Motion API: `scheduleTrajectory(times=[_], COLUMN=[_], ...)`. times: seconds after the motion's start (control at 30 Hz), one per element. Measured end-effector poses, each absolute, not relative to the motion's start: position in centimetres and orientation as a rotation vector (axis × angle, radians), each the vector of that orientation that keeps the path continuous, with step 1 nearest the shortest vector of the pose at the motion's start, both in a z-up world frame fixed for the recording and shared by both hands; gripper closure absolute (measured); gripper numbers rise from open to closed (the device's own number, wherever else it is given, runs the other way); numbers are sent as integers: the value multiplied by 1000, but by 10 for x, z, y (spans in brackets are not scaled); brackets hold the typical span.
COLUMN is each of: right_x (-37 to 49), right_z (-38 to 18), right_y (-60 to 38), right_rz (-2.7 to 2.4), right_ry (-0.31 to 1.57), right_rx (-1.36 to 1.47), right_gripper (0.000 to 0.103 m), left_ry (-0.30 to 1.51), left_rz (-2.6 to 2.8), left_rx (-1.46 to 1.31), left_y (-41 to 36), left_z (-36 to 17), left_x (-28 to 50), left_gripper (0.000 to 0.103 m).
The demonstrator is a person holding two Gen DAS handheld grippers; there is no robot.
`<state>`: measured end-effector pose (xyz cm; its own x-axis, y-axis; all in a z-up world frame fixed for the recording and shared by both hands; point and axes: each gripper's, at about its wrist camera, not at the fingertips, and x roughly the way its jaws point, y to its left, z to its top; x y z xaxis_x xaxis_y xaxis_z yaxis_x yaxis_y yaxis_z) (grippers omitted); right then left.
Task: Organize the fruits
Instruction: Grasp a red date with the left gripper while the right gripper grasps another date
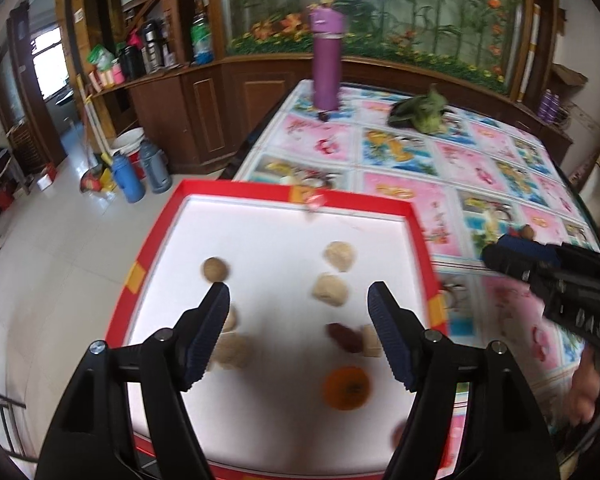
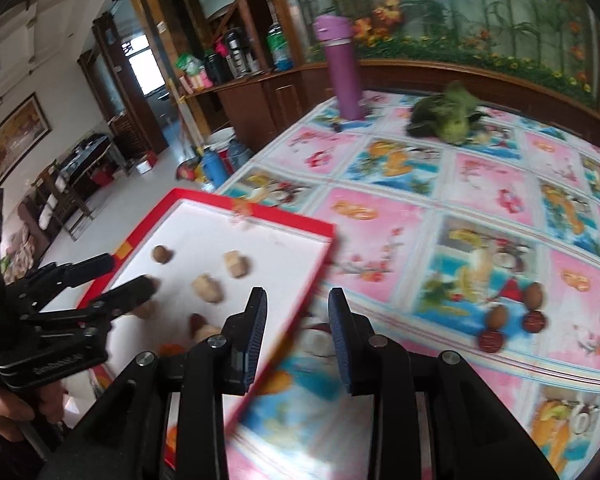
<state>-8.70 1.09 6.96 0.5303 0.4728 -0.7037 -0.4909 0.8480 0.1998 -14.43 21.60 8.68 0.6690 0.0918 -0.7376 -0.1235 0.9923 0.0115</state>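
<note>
A red-rimmed white tray (image 1: 414, 216) lies at the table's near left corner. It holds several fruits: a brown round one (image 1: 216, 269), beige lumps (image 1: 340, 255), a dark red date (image 1: 344, 336) and an orange fruit (image 1: 346, 387). My left gripper (image 1: 298, 300) hangs open above the tray with nothing between its fingers. My right gripper (image 2: 298, 300) is open and empty over the tray's right rim (image 2: 320, 256). Two brown fruits (image 2: 534, 294) and two dark red ones (image 2: 490, 338) lie loose on the tablecloth to the right.
A purple bottle (image 1: 326, 64) stands at the table's far edge, with a green leafy vegetable (image 1: 420, 110) to its right. The patterned tablecloth (image 2: 480, 172) covers the table. Thermos flasks (image 1: 128, 176) stand on the floor left of the table. A hand (image 1: 592, 392) holds the right gripper.
</note>
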Motion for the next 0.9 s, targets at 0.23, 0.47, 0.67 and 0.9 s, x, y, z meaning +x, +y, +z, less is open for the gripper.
scheduleTrajectory(times=[0.23,0.47,0.67,0.9], right_x=[-77,-59,-44,-32], right_z=[68,44,22,18], right_y=[-89,-147,-160,-136], right_rz=[379,295,302,352], right_ry=[816,870,914,907], right_rx=[24,69,78,36], right_gripper=[72,72,72,72], left_ry=[842,892,942,984], left_rz=[-16,-136,-206,-279], left_rx=[20,116,165,158], left_y=[158,90,49,27], left_z=[89,76,60,49], left_x=[-134,-109,-93,-80], left_gripper=[30,30,30,30])
